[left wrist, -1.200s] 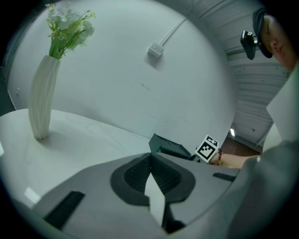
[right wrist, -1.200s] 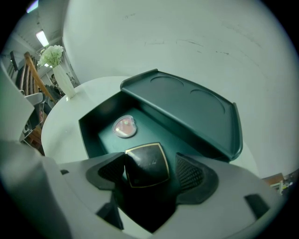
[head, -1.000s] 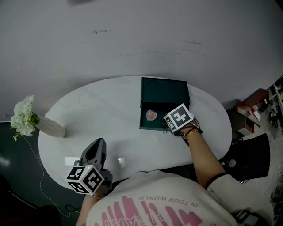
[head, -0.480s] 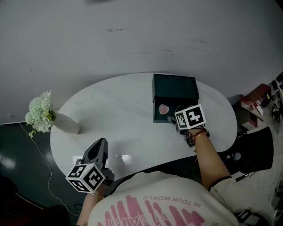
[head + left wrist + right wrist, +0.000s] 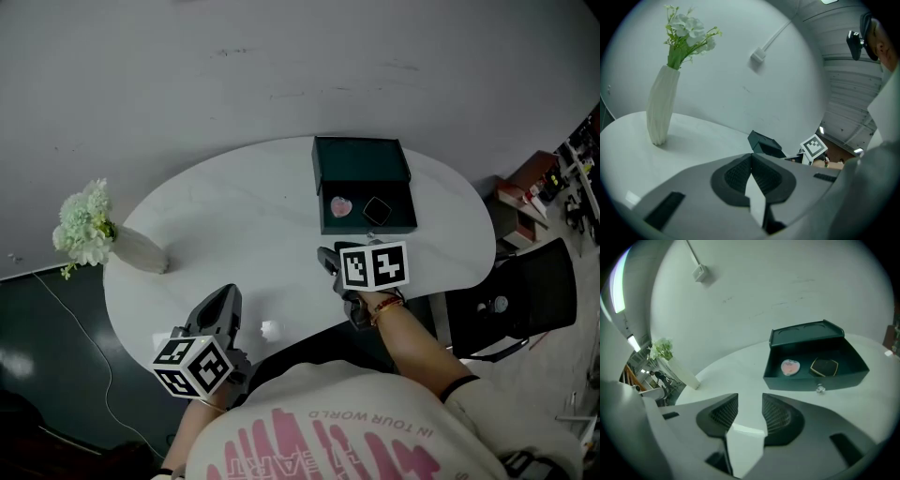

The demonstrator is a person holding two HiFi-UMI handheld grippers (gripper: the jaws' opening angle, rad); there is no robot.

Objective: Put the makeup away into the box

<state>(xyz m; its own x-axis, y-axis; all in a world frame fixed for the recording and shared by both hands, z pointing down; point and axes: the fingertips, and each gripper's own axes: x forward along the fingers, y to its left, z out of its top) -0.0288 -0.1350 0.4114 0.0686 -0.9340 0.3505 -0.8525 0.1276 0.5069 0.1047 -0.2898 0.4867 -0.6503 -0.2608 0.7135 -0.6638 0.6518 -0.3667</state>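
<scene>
The dark green box stands open at the far side of the white table, its lid upright. Inside lie a pink heart-shaped compact and a black compact; the right gripper view shows both, the heart left of the black one. My right gripper hovers in front of the box, apart from it. Its jaws are closing with nothing between them. My left gripper is at the near left edge, with its pads meeting and nothing held.
A white vase with pale flowers stands at the table's left end. A small white thing lies near the front edge, right of my left gripper. A dark chair stands to the right of the table.
My right gripper has drawn back from the box toward the near edge, narrowing its jaws. The black compact now lies in the box beside the pink heart. The left gripper has shifted slightly.
</scene>
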